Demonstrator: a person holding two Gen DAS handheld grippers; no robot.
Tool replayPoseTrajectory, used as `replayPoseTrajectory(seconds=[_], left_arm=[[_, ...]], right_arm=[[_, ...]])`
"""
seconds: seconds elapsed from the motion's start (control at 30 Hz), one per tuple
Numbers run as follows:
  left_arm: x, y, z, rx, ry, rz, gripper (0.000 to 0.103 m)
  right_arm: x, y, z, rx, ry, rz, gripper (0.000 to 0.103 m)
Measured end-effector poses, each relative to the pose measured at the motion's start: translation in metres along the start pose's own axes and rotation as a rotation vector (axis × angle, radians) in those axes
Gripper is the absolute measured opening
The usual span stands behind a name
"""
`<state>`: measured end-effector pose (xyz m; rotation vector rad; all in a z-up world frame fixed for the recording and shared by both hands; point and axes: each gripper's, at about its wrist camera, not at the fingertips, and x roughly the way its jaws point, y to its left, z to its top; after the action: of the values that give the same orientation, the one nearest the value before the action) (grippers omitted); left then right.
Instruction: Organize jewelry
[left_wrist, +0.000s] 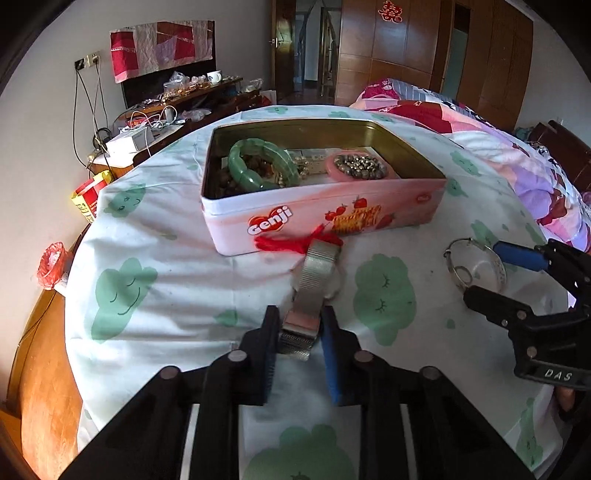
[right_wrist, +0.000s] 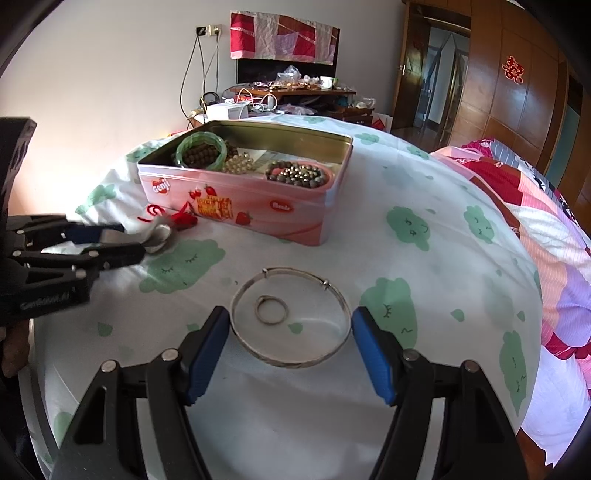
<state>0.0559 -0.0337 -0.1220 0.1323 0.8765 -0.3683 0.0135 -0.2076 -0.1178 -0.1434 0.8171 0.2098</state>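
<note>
We work at a round table draped in a white cloth (right_wrist: 424, 184) printed with green clouds, in a bedroom with a quilted bed on the right and wooden wardrobe doors behind.

Our left gripper (left_wrist: 300, 332) is clamped on the near end of a metal watch band (left_wrist: 314, 284); the band runs away from the fingers toward the tin, where a red tassel cord (left_wrist: 295, 242) lies against the tin's near wall. From the right wrist view the same gripper sits at the left edge, its tips closed over the watch.

Our right gripper (right_wrist: 291, 350) is spread wide, one blue pad on each side of a thin silver bangle (right_wrist: 291, 360) that lies flat on the cloth; whether the pads touch it we cannot tell. A small silver ring (right_wrist: 272, 312) lies inside the bangle.

Farther off stands the open pink Genji tin (right_wrist: 240, 206). Inside, a green jade bracelet (left_wrist: 258, 162) lies at the left over brown beads, pale pearl beads (right_wrist: 240, 163) sit mid-tin, and a silvery bead bracelet (left_wrist: 360, 167) rests in a pink dish at the right.
</note>
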Motion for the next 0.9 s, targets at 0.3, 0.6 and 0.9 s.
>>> replayPoseTrajectory(seconds=[0.3, 0.6, 0.9], left_arm=[[-0.011, -0.002, -0.001, -0.010, -0.024, -0.014, 0.016], [-0.041, -0.005, 0.011, -0.012, -0.085, -0.034, 0.016], [-0.061, -0.005, 0.024, -0.015, -0.126, -0.039, 0.016]], right_arm=[[-0.003, -0.001, -0.001, 0.001, -0.022, -0.002, 0.071], [-0.009, -0.002, 0.001, 0.011, -0.038, 0.013, 0.071], [-0.022, -0.003, 0.009, 0.018, -0.083, 0.016, 0.071]])
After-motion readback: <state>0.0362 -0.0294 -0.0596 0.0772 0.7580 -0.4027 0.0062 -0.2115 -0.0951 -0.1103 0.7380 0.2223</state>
